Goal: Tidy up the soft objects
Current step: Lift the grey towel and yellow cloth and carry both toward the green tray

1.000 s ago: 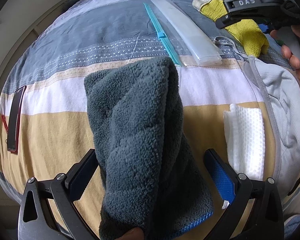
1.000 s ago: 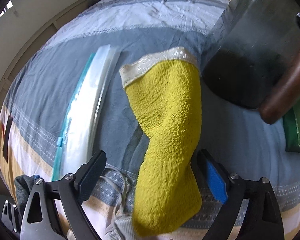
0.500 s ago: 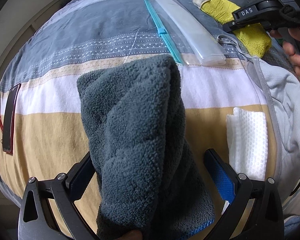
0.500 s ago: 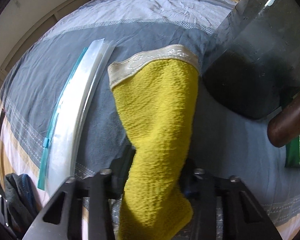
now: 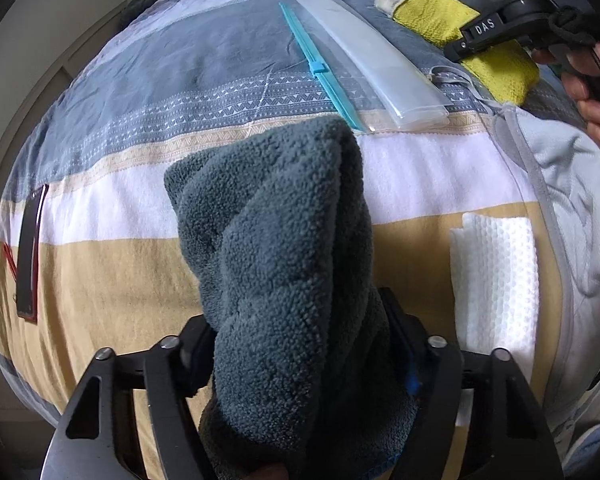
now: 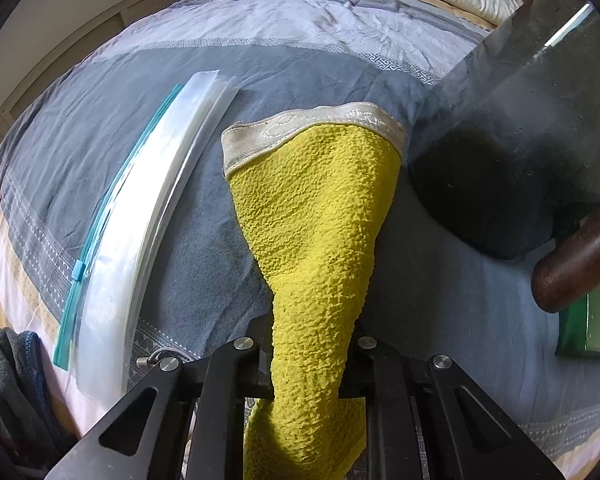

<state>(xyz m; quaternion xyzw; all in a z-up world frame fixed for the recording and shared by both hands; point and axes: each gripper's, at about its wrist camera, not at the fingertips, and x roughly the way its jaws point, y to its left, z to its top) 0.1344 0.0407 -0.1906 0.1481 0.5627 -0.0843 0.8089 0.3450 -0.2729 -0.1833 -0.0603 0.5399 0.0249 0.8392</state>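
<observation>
My left gripper (image 5: 300,364) is shut on a dark grey fleece towel (image 5: 284,248) that rises between its jaws over the striped bed cover (image 5: 100,280). My right gripper (image 6: 312,364) is shut on a yellow textured cloth (image 6: 316,216) with a cream band at its far end; the cloth lies on the grey part of the bed cover (image 6: 100,152). In the left wrist view the right gripper and yellow cloth (image 5: 496,64) show at the far right. A clear zip bag with a teal slider (image 5: 360,60) lies between the two cloths, also in the right wrist view (image 6: 140,216).
A folded white waffle cloth (image 5: 496,280) and a light grey garment (image 5: 568,208) lie at the right. A dark flat case with red edge (image 5: 30,256) lies at the left. A dark bag (image 6: 512,168), brown wooden rail (image 6: 580,260) and green object (image 6: 596,320) stand right of the yellow cloth.
Both grippers have shut: the right on the yellow cloth half a second ago, the left on the grey towel just now. The yellow cloth is pinched narrower at the jaws.
</observation>
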